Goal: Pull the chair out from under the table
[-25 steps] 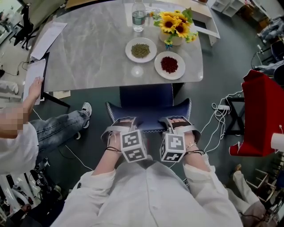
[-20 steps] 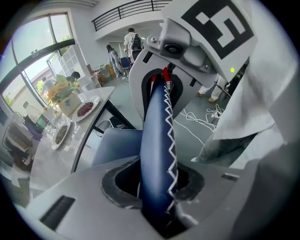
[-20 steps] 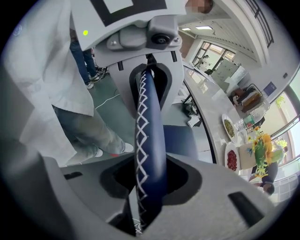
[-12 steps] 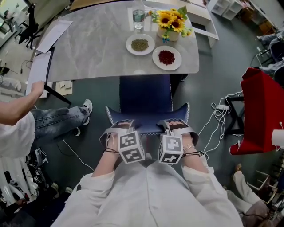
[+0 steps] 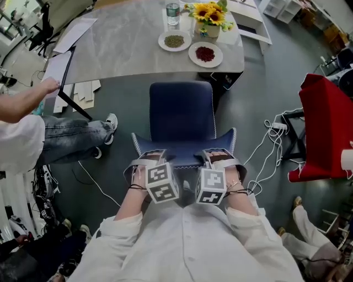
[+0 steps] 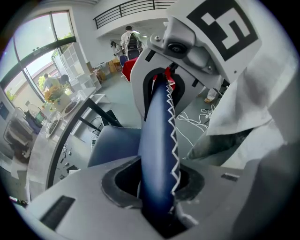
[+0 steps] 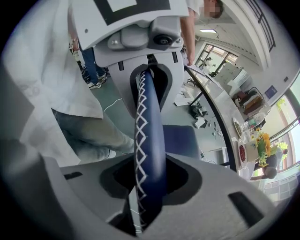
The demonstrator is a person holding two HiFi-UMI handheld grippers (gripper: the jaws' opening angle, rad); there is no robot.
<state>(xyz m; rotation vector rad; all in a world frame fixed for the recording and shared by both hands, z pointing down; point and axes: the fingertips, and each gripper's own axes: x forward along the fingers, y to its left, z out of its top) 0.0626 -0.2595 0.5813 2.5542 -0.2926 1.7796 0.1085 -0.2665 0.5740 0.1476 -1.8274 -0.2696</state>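
Head view looked steeply down on the dark blue chair, which stood in the middle of the frame with its seat just below the near edge of the grey marble bench. A strip of floor showed between the two. The chair's backrest, edged with white zigzag stitching, ran across the frame under both hands.

The left gripper sat on the left part of that top edge and the right gripper on the right part. They were near each other, with their marker cubes side by side.

Left gripper view showed its jaws partly apart and clamped on the padded backrest, which ran up between them to the right gripper further along the same edge. Right gripper view showed the same grip mirrored. Its jaws pressed on either side of the stitched backrest, with the left gripper beyond.

At the upper middle of the head view the bench carried a plate of green grains, a plate of red grains and a pot of sunflowers. A seated person was at the left edge.
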